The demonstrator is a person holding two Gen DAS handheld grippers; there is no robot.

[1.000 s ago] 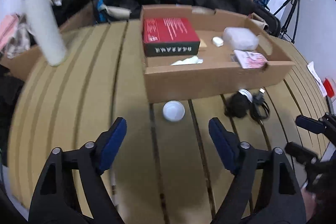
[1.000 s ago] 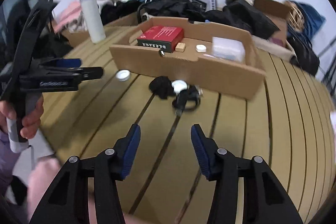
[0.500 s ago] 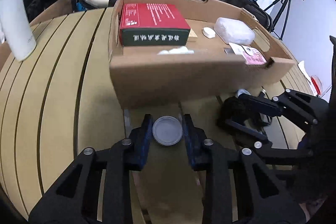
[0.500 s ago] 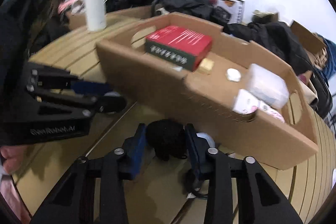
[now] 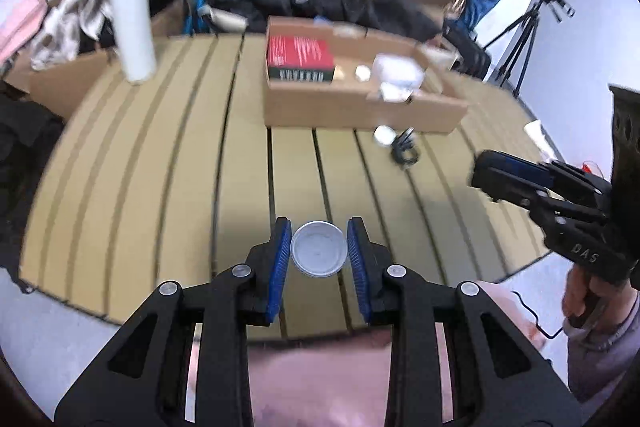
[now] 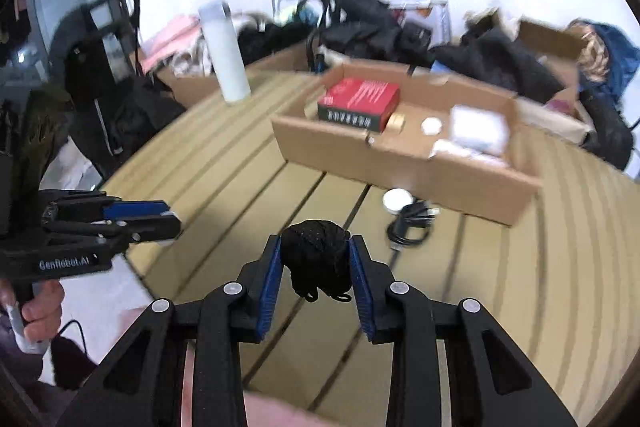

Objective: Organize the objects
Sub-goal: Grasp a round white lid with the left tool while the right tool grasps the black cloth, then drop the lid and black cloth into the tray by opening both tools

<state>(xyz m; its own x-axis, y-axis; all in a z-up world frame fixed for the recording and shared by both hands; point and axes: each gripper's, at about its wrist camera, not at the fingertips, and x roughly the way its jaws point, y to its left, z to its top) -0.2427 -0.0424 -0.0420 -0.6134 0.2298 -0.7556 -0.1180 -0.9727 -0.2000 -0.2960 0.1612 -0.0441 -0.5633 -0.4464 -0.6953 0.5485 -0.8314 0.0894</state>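
**Both grippers loaded, lifted clear of the slatted table**

Left gripper point(image 5: 319, 251) pinches a small round white lid-like disc point(image 5: 318, 249) edge-on between its blue ribbed pads; disc sits above the near edge of the tan slatted wooden table point(image 5: 168, 155). Right gripper point(image 6: 316, 261) is closing on a black bundled wad of cord or fabric point(image 6: 315, 259), pads pressing both sides, loose loops dangling below.

Risks: the disc is smooth, thin and hard, gripped only at its rim, so a tilt or jolt could pop it out. The black wad is soft and squashy; a trailing loop could snag on the open brown cardboard box point(image 6: 404, 163) wall on the way in.

The box is well apart from both grippers and holds a red-topped rectangular carton point(image 6: 360, 103) and pale blurred packets. Still on the table just before the box: another small white round cap point(image 6: 397, 200) and a coiled black cable point(image 6: 412, 223).
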